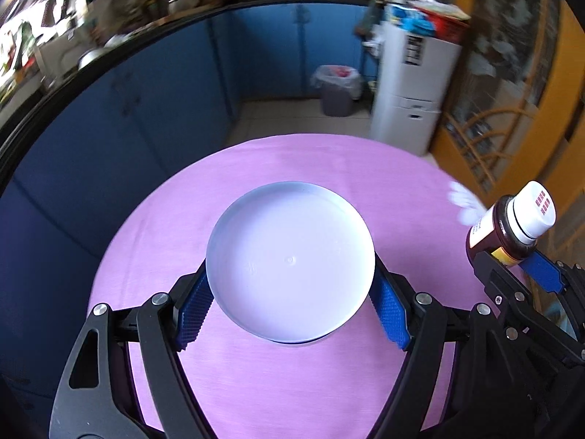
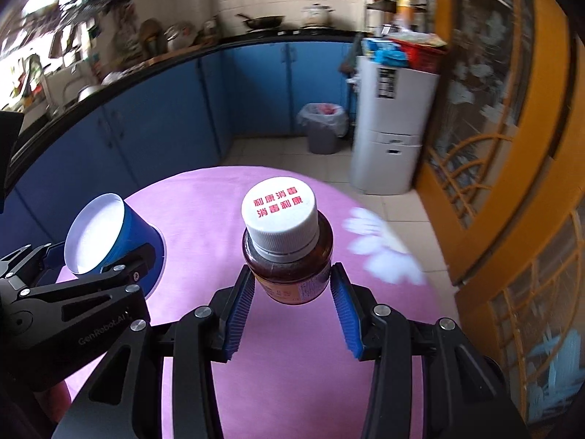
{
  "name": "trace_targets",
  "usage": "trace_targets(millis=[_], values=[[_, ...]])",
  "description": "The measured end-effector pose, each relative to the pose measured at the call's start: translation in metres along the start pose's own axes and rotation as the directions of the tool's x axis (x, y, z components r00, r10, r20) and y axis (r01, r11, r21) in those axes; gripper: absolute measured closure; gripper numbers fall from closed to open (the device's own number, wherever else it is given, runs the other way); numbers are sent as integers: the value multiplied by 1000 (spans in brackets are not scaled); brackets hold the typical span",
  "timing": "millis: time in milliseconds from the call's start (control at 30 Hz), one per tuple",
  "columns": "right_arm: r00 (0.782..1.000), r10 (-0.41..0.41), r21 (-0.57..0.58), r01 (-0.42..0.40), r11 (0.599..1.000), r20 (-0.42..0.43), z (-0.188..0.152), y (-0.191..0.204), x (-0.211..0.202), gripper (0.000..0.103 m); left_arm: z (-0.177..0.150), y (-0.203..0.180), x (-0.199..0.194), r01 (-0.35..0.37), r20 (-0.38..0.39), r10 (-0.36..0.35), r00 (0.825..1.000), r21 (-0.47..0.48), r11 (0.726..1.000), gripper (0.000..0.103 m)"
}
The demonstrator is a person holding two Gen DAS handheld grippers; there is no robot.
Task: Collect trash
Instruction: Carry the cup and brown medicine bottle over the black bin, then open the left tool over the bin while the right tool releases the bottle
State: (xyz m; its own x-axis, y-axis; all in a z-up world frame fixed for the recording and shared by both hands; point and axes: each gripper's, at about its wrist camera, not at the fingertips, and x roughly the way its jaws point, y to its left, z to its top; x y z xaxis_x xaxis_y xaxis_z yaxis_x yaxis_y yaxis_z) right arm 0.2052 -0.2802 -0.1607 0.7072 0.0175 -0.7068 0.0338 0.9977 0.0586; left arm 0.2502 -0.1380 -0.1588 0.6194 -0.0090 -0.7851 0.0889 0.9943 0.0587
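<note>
Above the pink tabletop (image 1: 256, 190), left gripper (image 1: 292, 303) jaws clamp one empty blue cup (image 1: 290, 259); right gripper (image 2: 292, 307) jaws grip one capped brown bottle (image 2: 289, 256); a lined bin (image 2: 321, 128) stands far off.

bottle label (image 2: 296, 289) unreadable, countertop clutter (image 1: 55, 44) blurred — bin contents (image 2: 326, 109) indistinct

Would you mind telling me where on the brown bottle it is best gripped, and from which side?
Grip the brown bottle on its round body below the white cap, pads on opposite sides, coming in from its base end. The right gripper holds it so now: the straight wall gives flat contact, while the ribbed cap is narrower.
</note>
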Motion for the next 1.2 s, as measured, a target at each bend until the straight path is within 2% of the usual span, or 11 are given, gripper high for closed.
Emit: trace_targets(millis=[233,433,667,967,1200], values=[[998,-63,112,60,992,18,-17,-69,-23,61,-2,-82,-18,56,21,-60,998,135,989,26],[993,-113,207,108,972,15,-40,-126,-37,61,-13,-146,-27,98,15,-105,994,235,967,26],[988,-157,309,153,939,-11,-71,-185,-48,61,-21,-198,-28,119,-5,-124,992,307,944,26],[980,-187,376,198,905,-67,-109,-230,-47,61,-39,-255,-26,153,-42,-149,988,389,908,26],[970,-215,402,241,883,-111,-135,-257,-47,61,-62,-296,-19,224,-126,-187,974,447,866,25]])
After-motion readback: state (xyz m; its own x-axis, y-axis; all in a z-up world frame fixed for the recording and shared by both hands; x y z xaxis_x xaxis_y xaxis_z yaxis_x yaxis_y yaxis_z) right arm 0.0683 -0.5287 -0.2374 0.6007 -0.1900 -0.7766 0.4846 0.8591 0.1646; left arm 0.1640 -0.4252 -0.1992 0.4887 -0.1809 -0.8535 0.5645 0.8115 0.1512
